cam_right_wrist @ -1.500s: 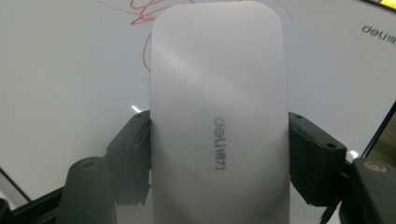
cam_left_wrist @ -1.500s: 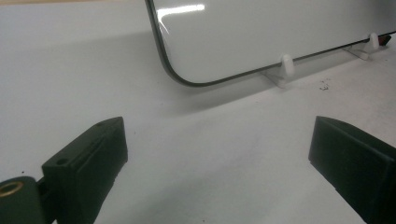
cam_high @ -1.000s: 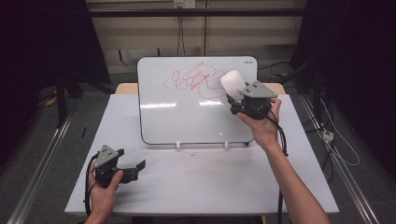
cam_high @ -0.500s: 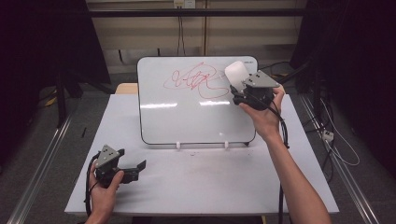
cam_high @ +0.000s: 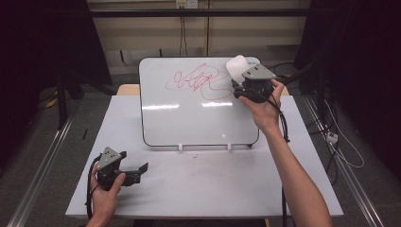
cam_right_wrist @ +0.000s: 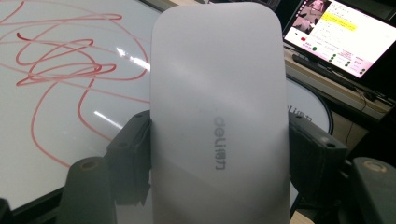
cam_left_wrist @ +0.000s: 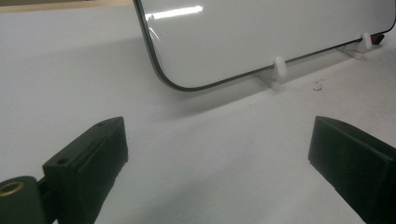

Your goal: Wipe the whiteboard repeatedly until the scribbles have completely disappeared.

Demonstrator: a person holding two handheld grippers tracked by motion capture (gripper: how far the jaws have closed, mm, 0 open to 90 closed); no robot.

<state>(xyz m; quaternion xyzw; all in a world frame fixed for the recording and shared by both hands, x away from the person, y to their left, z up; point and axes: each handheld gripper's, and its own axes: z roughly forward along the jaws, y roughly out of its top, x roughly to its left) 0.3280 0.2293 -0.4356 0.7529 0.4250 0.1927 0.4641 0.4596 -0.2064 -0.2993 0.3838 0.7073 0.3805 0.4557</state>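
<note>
**Eraser pinched at the board's top right corner**

Right now your right gripper (cam_high: 238, 78) has its fingers (cam_right_wrist: 133, 154) pinching a white whiteboard eraser (cam_right_wrist: 217, 116) on both long sides. It's held over the upper right of the whiteboard (cam_high: 189, 118), just beside the red scribble (cam_high: 196, 80). The board leans on two white clip feet (cam_left_wrist: 279, 67) near the table (cam_high: 203, 184) middle. Your left gripper (cam_high: 137, 169) rests low at the front left w/ fingers spread wide, nothing btwn them.
</note>
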